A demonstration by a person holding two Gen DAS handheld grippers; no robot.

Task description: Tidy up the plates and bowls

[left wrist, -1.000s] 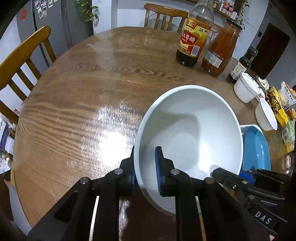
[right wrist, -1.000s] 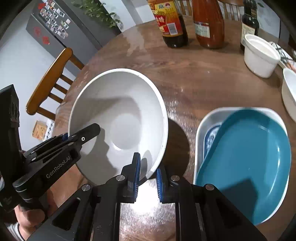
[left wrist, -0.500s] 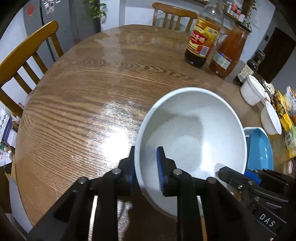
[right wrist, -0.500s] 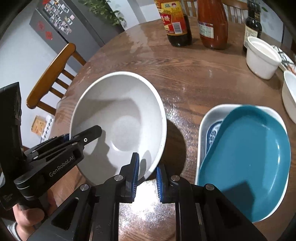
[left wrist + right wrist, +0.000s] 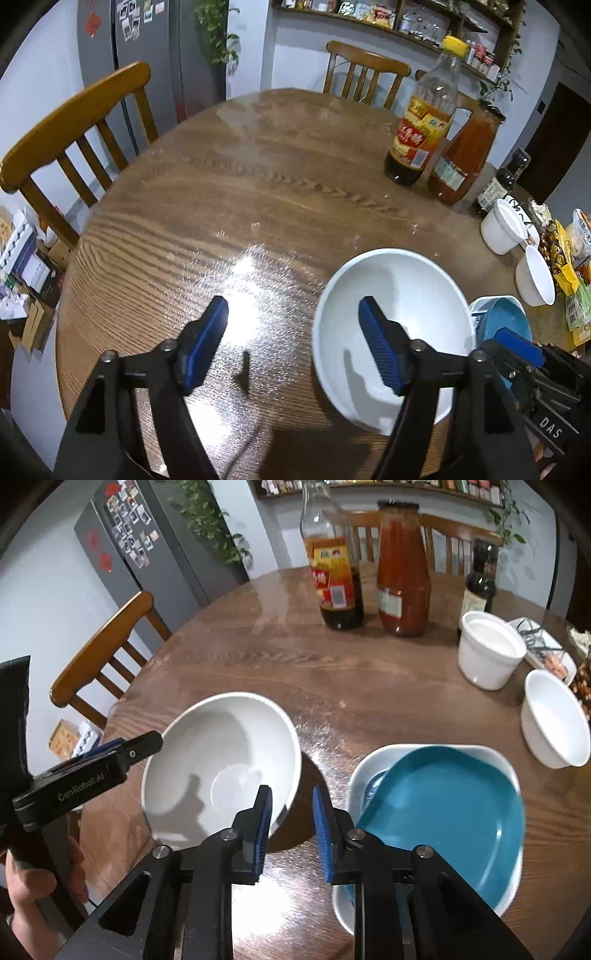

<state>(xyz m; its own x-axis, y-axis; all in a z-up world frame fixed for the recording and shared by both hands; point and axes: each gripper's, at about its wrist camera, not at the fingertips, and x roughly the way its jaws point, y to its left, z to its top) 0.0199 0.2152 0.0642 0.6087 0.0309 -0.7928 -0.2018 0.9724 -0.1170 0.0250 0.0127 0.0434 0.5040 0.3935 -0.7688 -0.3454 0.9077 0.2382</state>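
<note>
I've just let both sets of jaws open: left gripper (image 5: 293,343) wide, right gripper (image 5: 290,834) slightly, nothing clamped. The white bowl (image 5: 221,764) sits free on the bench (image 5: 369,686), at nine o'clock of the blue plate (image 5: 447,819). It looks rigid, glazed, slick and breakable, so I'd pinch its thin rim.

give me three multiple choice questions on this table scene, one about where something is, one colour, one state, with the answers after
1. Where does the large white bowl sit?
A. on the wooden table, beside the stacked dishes
B. on a chair seat
C. inside the teal plate

2. What colour is the plate lying in the white dish?
A. red
B. teal
C. yellow

3. How does the left gripper stand?
A. shut on the bowl's rim
B. jaws apart, gripping nothing
C. shut on a bottle

Answers:
1 A: the right wrist view shows the bowl resting on the table with the dishes next to it.
2 B: the plate's surface is plainly teal.
3 B: the left gripper's jaws have just been opening, and its pads stand wide apart, one over the table, one over the bowl, pressing on nothing.
</note>
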